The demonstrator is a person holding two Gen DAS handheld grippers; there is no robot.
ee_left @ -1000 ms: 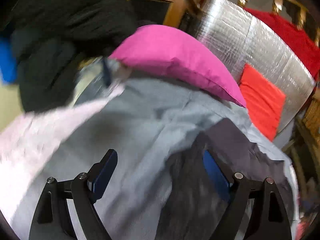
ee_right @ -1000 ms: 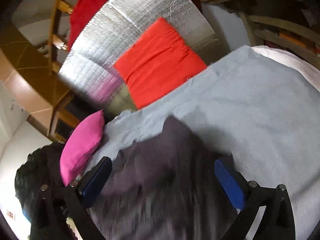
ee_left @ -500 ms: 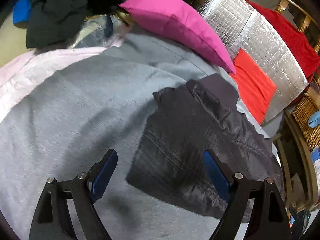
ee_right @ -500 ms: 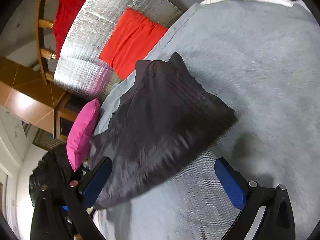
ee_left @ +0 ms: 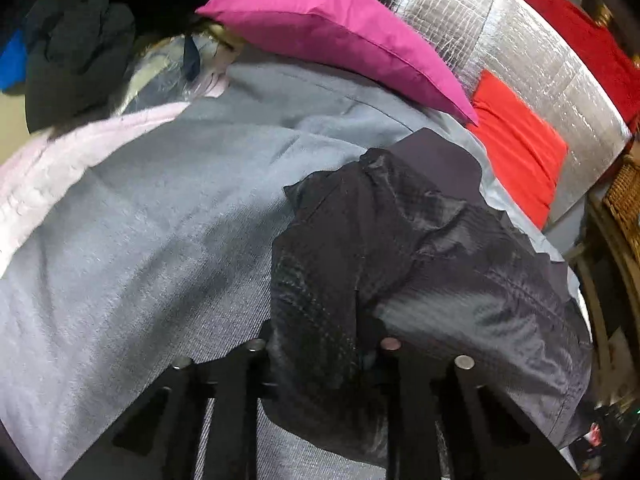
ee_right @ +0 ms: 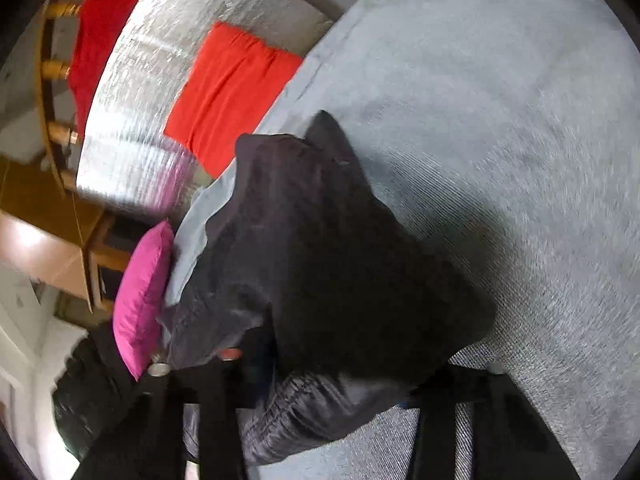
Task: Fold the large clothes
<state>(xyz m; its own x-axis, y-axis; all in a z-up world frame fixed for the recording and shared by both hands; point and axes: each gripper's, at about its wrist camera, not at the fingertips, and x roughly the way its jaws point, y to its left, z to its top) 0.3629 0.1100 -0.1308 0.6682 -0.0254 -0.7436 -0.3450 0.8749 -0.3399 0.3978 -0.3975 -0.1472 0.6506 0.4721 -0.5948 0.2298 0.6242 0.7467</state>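
While the dark jacket (ee_left: 420,248) lies crumpled on the grey blanket (ee_left: 140,240), its near edge is pinched by the left gripper (ee_left: 320,344), whose jaws are drawn close together with cloth between them. Seen from the left wrist, the jacket is spread from the middle out toward 4 o'clock, and its flat collar part is at 1 o'clock. A pink pillow (ee_left: 336,36) is seen at 12 o'clock, resting on the far edge of the blanket. A silver mat (ee_left: 520,68) is stood up at 1 o'clock, with a red cushion (ee_left: 520,140) leaned on it. A black heap (ee_left: 76,52) is piled at 10 o'clock, and a pale pink sheet (ee_left: 60,160) is seen at 9 o'clock.

From the right wrist, the jacket (ee_right: 320,264) is seen in the middle, bunched up in front of the right gripper (ee_right: 328,384). Its jaws are set apart, and cloth is draped over them, so it cannot be told whether anything is gripped. The blanket (ee_right: 500,120) is spread toward 2 o'clock. The pillow (ee_right: 142,300) is at 9 o'clock.
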